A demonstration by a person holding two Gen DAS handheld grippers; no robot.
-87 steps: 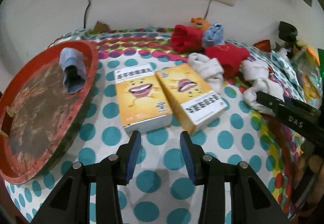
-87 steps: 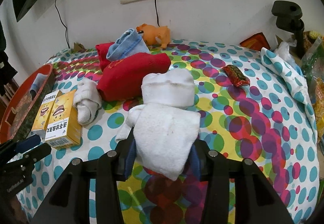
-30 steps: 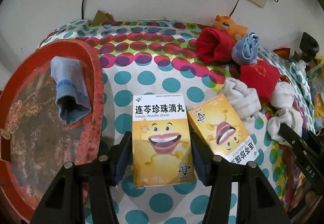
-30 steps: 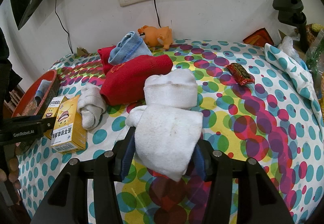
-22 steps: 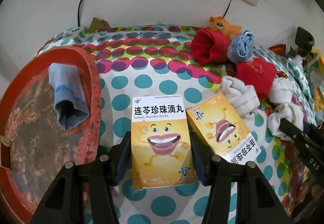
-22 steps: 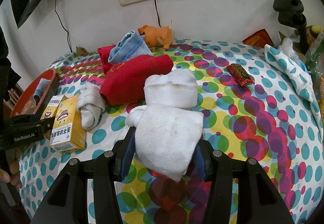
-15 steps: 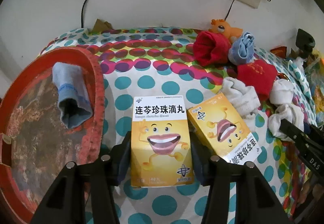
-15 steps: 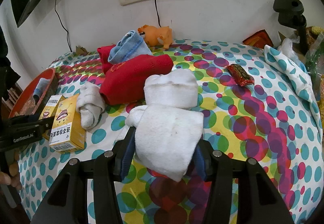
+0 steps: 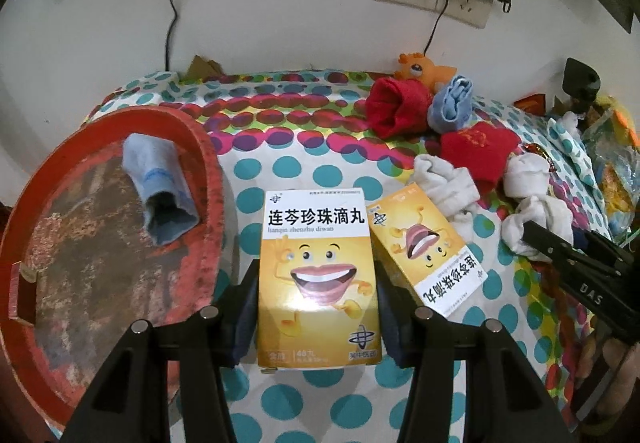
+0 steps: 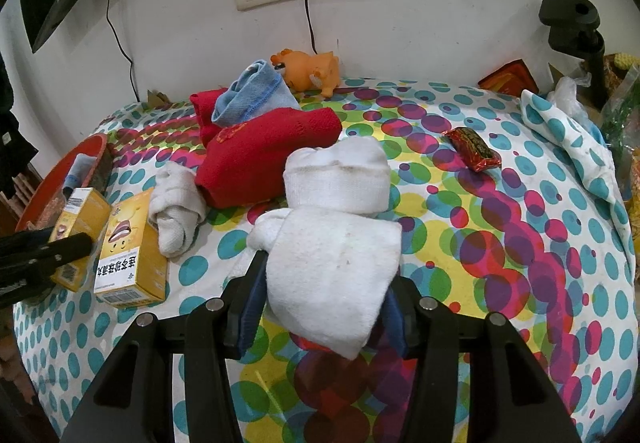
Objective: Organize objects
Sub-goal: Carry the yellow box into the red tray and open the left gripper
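My left gripper [image 9: 316,307] is shut on a yellow medicine box [image 9: 316,267] with a smiling face and holds it above the dotted cloth. A second yellow box [image 9: 428,255] lies just to its right. A round red tray [image 9: 208,171] at the left holds a blue sock [image 9: 160,195]. My right gripper [image 10: 324,303] is shut on a rolled white sock [image 10: 332,263]. In the right wrist view the held box [image 10: 76,227] and the lying box [image 10: 128,251] show at the left.
Red socks [image 10: 264,159], a blue sock [image 10: 252,95], another white sock [image 10: 176,211] and an orange toy [image 10: 308,71] lie toward the back wall. A red candy wrapper [image 10: 472,147] lies at the right. Wall sockets and cables hang behind.
My left gripper has closed on the yellow box and lifted it slightly off the cloth, toward the red tray. My right gripper stays still with the white sock.
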